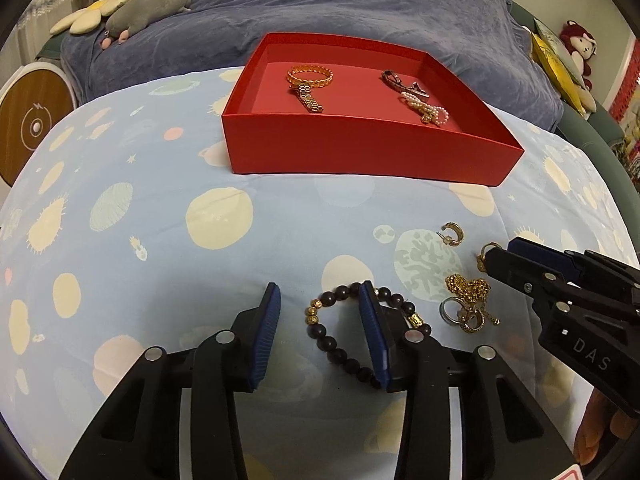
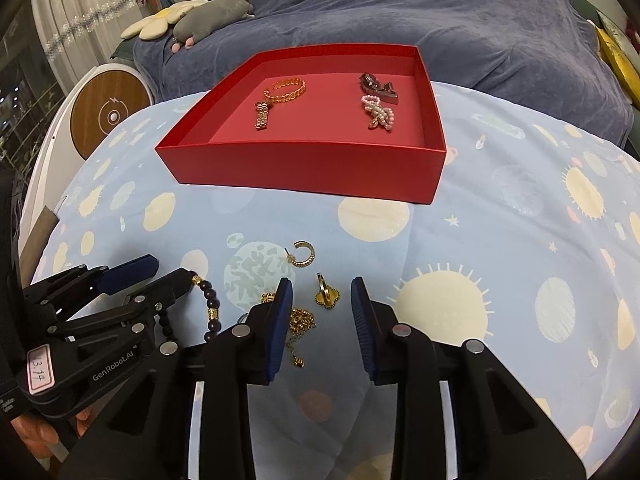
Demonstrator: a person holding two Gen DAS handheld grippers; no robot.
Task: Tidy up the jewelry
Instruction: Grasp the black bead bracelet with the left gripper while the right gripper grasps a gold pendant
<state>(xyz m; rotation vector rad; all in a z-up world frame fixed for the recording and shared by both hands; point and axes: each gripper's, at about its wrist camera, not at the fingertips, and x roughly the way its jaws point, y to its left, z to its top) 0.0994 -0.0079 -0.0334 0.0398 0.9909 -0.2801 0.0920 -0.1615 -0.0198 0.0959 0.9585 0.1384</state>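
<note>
A dark bead bracelet [image 1: 329,345] with gold spacers lies on the planet-print cloth. My left gripper [image 1: 320,286] is open over it, with the right finger inside the loop and the near-left beads between the jaws. My right gripper [image 2: 321,280] is open around a gold clover ring [image 2: 326,298], and the pads stay off it. A gold chain [image 2: 301,320] runs under its left finger. A hoop earring [image 2: 304,254] lies just beyond. The red box [image 1: 372,152] behind holds a gold bangle [image 1: 310,76], a band link, a dark clip and a pearl piece [image 1: 428,109].
A few small rings [image 1: 460,314] lie beside the chain. The two grippers work close side by side. Behind the box is a purple blanket [image 1: 360,8] with plush toys [image 1: 148,8]. A round wood-faced device [image 1: 34,124] stands at the left edge of the bed.
</note>
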